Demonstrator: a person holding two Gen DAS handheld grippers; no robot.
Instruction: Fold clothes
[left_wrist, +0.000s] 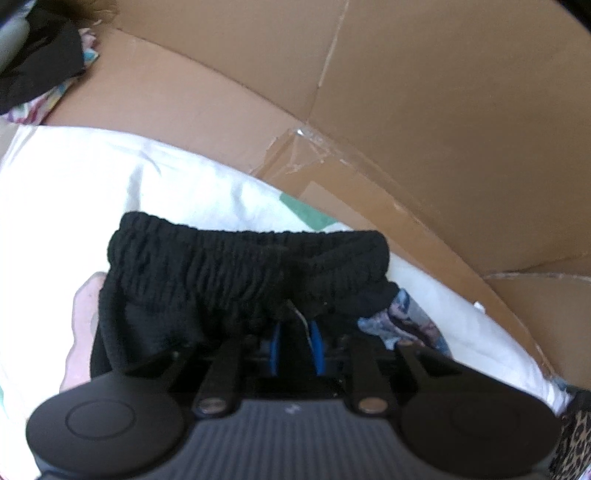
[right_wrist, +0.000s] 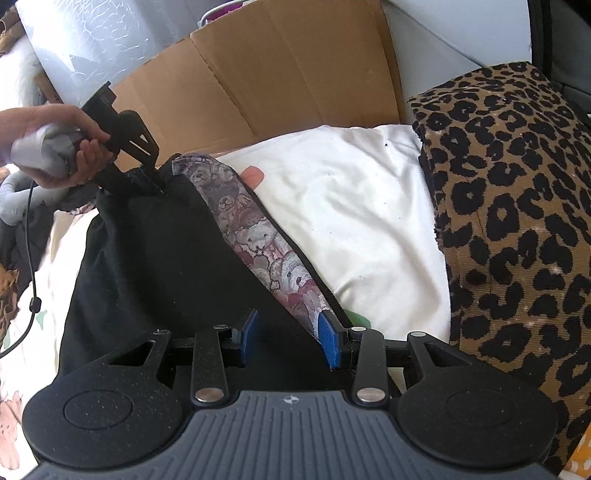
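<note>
Black shorts (left_wrist: 236, 266) with a gathered elastic waistband hang bunched in front of my left gripper (left_wrist: 297, 332), which is shut on the waistband near the drawstring. In the right wrist view the same black shorts (right_wrist: 155, 266) stretch over the white bedding, with a teddy-bear print panel (right_wrist: 258, 243) along their right edge. A hand holds the left gripper (right_wrist: 153, 177), which lifts the far end of the shorts. My right gripper (right_wrist: 288, 328) is open, blue pads (right_wrist: 328, 332) apart, with the near end of the shorts lying between them.
White bedding (right_wrist: 351, 206) covers the surface. A large cardboard box (left_wrist: 406, 110) stands behind it. A leopard-print cushion (right_wrist: 517, 221) rises on the right. A pile of dark and printed clothes (left_wrist: 37, 66) sits at the far left. A cable (right_wrist: 31, 258) hangs from the left gripper.
</note>
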